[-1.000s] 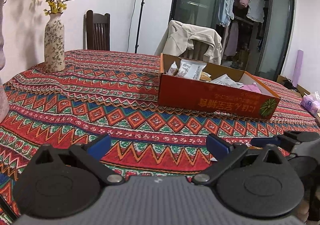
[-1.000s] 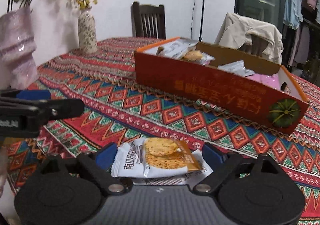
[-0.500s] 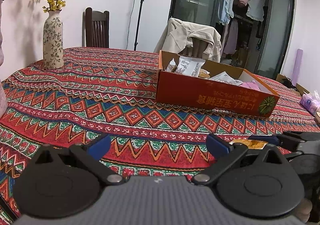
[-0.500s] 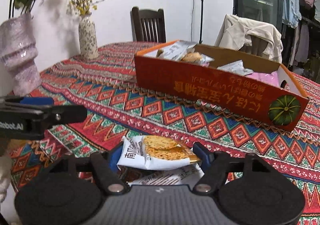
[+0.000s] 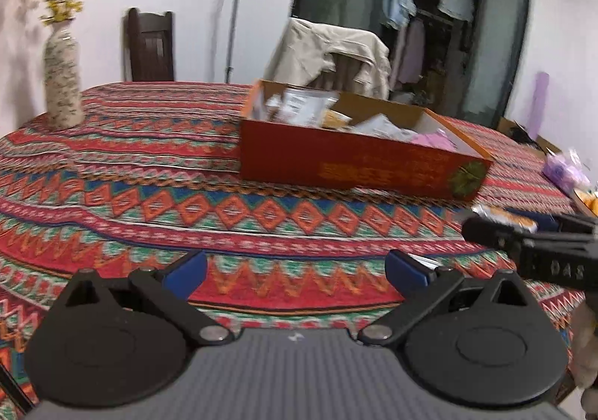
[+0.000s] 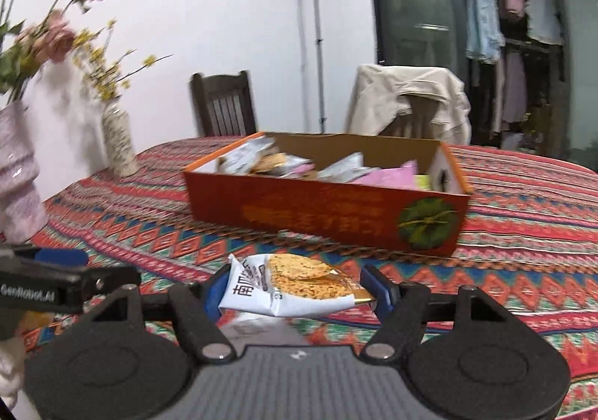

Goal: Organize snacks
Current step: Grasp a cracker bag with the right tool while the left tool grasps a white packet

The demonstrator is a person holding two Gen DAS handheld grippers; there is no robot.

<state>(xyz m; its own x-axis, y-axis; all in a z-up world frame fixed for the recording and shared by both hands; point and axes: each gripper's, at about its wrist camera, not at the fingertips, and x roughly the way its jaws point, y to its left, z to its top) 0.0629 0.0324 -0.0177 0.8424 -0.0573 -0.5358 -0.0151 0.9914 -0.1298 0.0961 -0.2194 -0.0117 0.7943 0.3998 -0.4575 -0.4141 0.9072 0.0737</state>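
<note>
Cracker packet pinched in my right gripper, above the tablecloth

The cracker packet [image 6: 295, 287] sits clamped between my right gripper [image 6: 297, 293] pads, short of the orange snack box [image 6: 321, 210]. My left gripper [image 5: 295, 266] hangs spread wide with nothing in it over the patterned tablecloth [image 5: 149, 195].

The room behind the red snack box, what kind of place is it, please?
Probably a dining area in a home. The box stands on a table with a patterned red woven cloth, dark wooden chairs stand round it, and clothes hang in an open wardrobe behind dark glass doors.
</note>
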